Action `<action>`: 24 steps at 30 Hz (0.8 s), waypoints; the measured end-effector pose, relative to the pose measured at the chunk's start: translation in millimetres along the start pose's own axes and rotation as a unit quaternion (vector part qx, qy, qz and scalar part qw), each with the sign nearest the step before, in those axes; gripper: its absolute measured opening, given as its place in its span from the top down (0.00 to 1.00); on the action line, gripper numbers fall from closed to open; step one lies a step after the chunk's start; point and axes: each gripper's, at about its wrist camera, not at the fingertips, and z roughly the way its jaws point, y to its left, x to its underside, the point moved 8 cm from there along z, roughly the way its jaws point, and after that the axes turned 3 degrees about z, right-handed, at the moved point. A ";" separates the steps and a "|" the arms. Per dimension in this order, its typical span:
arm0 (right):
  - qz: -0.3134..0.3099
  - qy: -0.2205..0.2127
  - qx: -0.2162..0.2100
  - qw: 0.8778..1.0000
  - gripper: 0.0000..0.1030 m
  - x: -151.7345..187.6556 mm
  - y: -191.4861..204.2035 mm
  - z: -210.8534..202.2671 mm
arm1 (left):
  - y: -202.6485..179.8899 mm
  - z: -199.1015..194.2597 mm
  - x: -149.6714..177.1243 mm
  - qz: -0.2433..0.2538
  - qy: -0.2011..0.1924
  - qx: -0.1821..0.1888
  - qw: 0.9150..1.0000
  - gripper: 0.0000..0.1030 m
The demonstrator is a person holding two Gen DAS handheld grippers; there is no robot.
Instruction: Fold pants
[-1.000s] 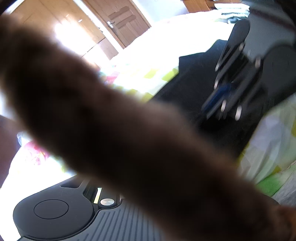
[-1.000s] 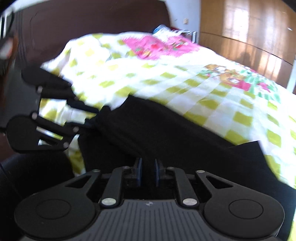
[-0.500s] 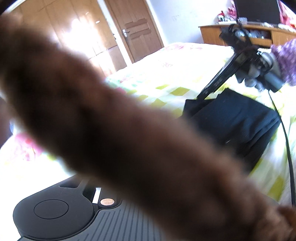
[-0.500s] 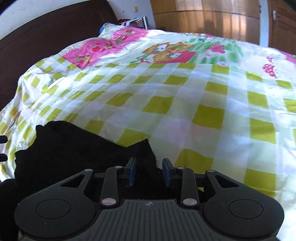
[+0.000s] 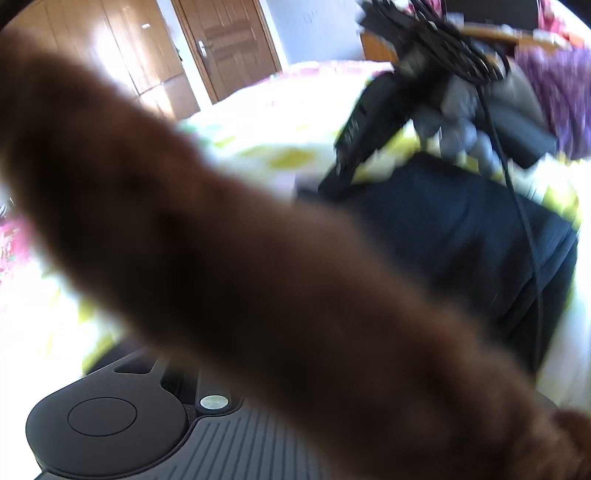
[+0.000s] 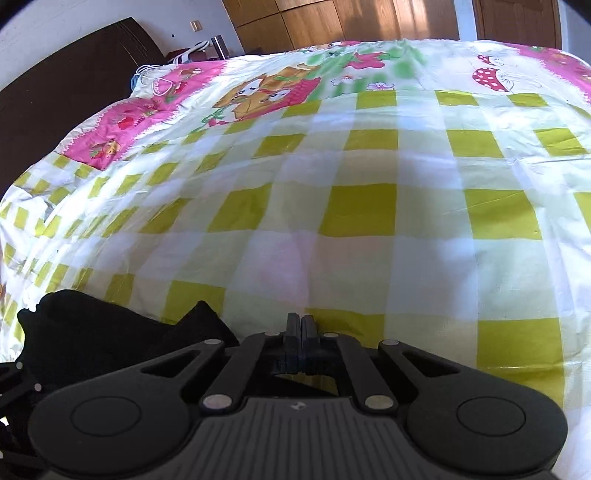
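Observation:
The black pants [image 5: 443,236] lie folded into a compact stack on the checked bedspread [image 6: 362,210]; in the right wrist view they sit at the lower left [image 6: 110,332]. My right gripper [image 6: 300,319] is shut with nothing between its pads, over bare bedspread to the right of the pants. In the left wrist view, that gripper [image 5: 343,162] touches down at the pants' far corner. A blurred brown shape [image 5: 258,258] hangs across the left lens and hides my left gripper's fingers; only its body [image 5: 110,417] shows.
A gloved hand [image 5: 458,129] with a purple sleeve [image 5: 561,81] holds the right gripper, and a black cable [image 5: 528,236] hangs across the pants. A dark headboard [image 6: 55,92] bounds the bed on the left. Wooden wardrobes [image 6: 369,18] and a door [image 5: 229,44] stand beyond.
The right gripper swung off the pants to the bare bedspread, opened, then shut empty. The left view closed in on the folded pants.

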 end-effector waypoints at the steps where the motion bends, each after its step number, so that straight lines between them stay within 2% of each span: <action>1: 0.010 -0.005 -0.001 1.000 0.83 -0.4 -1.7 -6.6 | -1.2 0.1 5.2 -0.006 -0.001 -0.003 1.000 0.66; 4: 0.032 -0.043 -0.002 0.999 0.81 0.9 -12.2 -46.9 | -0.9 -6.4 5.4 -0.013 -0.005 -0.011 1.000 0.65; 7: 0.074 -0.067 0.005 0.995 0.70 21.8 -29.5 -94.4 | -0.8 -12.4 3.8 -0.012 -0.013 -0.023 1.000 0.64; 9: 0.098 -0.071 0.013 0.993 0.57 45.2 -37.6 -120.6 | -3.3 -16.3 2.2 -0.009 -0.023 -0.035 0.999 0.63; 12: 0.135 -0.058 0.001 0.989 0.46 83.0 -41.1 -137.0 | -10.2 -24.8 -2.7 -0.015 -0.042 -0.040 0.998 0.60; 15: 0.163 -0.016 -0.010 0.987 0.46 114.8 -38.9 -124.1 | -22.5 -27.2 -2.5 -0.009 -0.048 -0.042 0.998 0.56; 17: 0.167 0.001 -0.024 0.986 0.44 126.4 -34.0 -112.4 | -33.2 -23.5 3.2 -0.003 -0.038 -0.031 0.999 0.56; 19: 0.172 -0.008 -0.025 0.985 0.43 127.6 -34.2 -109.8 | -39.1 -21.3 8.9 0.008 -0.039 -0.036 0.999 0.56; 22: 0.235 -0.013 -0.061 0.970 0.43 129.4 -40.0 -112.2 | -37.0 -24.7 9.6 -0.011 -0.041 -0.031 0.999 0.56; 23: 0.246 -0.013 -0.069 0.967 0.46 129.0 -38.6 -112.6 | -36.1 -25.4 11.1 -0.020 -0.041 -0.026 0.999 0.56; 24: 0.240 -0.013 -0.070 0.968 0.50 129.0 -33.4 -113.1 | -35.8 -23.3 12.8 -0.023 -0.040 -0.024 0.999 0.56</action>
